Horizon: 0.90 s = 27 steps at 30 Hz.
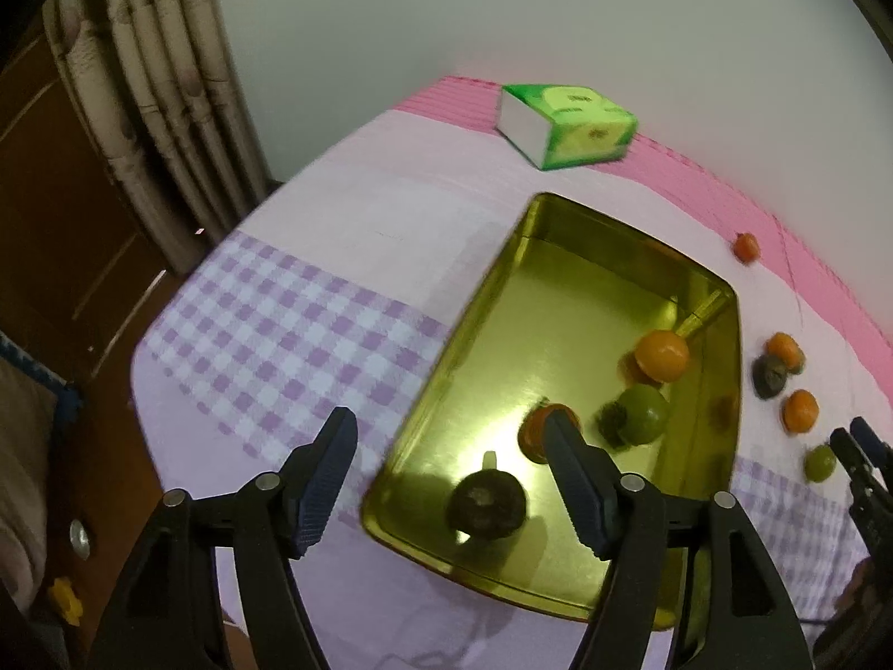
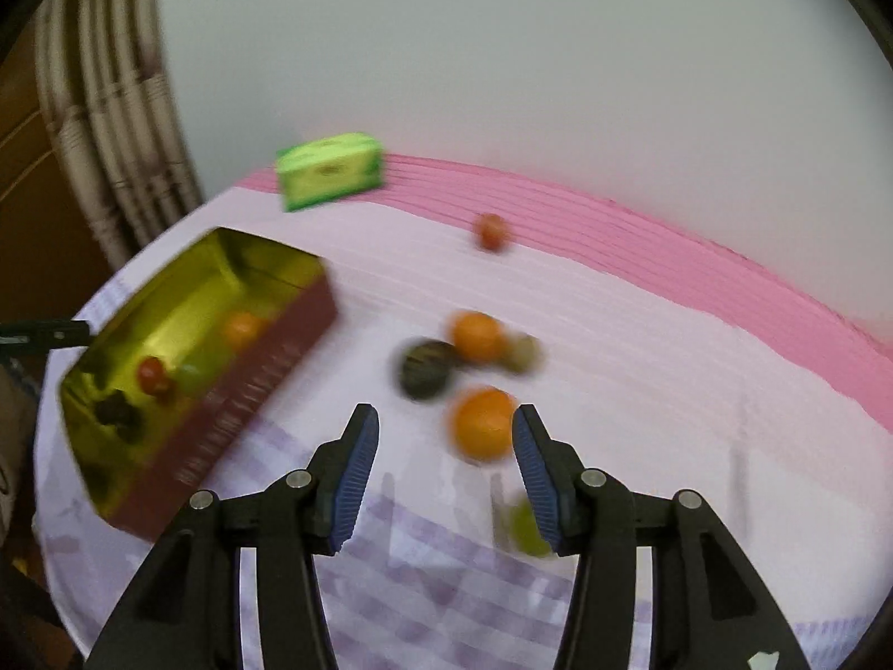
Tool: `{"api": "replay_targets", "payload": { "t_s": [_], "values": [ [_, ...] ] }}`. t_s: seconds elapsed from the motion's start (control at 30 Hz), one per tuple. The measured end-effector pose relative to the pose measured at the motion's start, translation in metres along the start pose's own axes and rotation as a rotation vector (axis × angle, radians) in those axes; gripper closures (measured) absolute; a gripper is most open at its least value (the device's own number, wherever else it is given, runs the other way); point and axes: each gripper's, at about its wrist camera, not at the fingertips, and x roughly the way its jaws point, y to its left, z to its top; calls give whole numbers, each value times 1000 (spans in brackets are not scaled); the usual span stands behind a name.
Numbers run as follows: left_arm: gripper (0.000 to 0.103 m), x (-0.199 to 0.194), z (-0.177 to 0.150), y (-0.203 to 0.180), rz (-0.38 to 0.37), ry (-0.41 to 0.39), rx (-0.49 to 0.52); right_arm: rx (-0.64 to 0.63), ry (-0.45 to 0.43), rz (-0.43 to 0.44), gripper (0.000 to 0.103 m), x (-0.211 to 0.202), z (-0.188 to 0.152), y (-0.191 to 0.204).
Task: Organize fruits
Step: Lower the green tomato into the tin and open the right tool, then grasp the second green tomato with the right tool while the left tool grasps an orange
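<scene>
My left tongs [image 1: 449, 463] hang spread wide and empty over the near end of the tin [image 1: 463, 335] — a gold-lined box with dark red outer walls, sitting on the counter [image 1: 346, 212] under a pink and lilac checked cloth. Inside the tin I see four fruits: a dark one [image 1: 486, 507] nearest me, a small reddish-orange one [image 1: 533, 435] partly behind my right-hand finger, a green one [image 1: 643, 412] and an orange [image 1: 662, 355] farther in.

My right tongs [image 2: 445, 466] are also spread and hold nothing. An orange [image 2: 483, 422] lies on the cloth just ahead of them, close to the right finger, and a blurred green fruit [image 2: 524, 527] sits low beside that same finger. Beyond the orange there is a cluster — a dark fruit [image 2: 425, 367], another orange [image 2: 477, 335] and something greenish [image 2: 522, 353] behind it, too smeared to name. A small reddish fruit [image 2: 491, 230] sits alone near the pink stripe at the far edge. A green box [image 2: 330, 177] rests at the back, well apart from the tin.
</scene>
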Motion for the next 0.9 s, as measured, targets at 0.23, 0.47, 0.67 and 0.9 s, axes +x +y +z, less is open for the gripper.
{"api": "replay_targets", "payload": {
  "t_s": [0.23,0.47,0.67,0.9],
  "values": [
    [30,-6,-4,-19,-24,-41,87,58,25,-35,54,11,-25,-35],
    [30,-5,-6,-28,-34,-51,124,98,44,-26,54,27,-33,-46],
    [30,-2,-7,-28,-16,-56,121,97,69,-11,66,38,-40,-46],
    [30,-12,-11,-55,-12,-97,190,63,35,-72,70,34,-43,-55]
  ]
}}
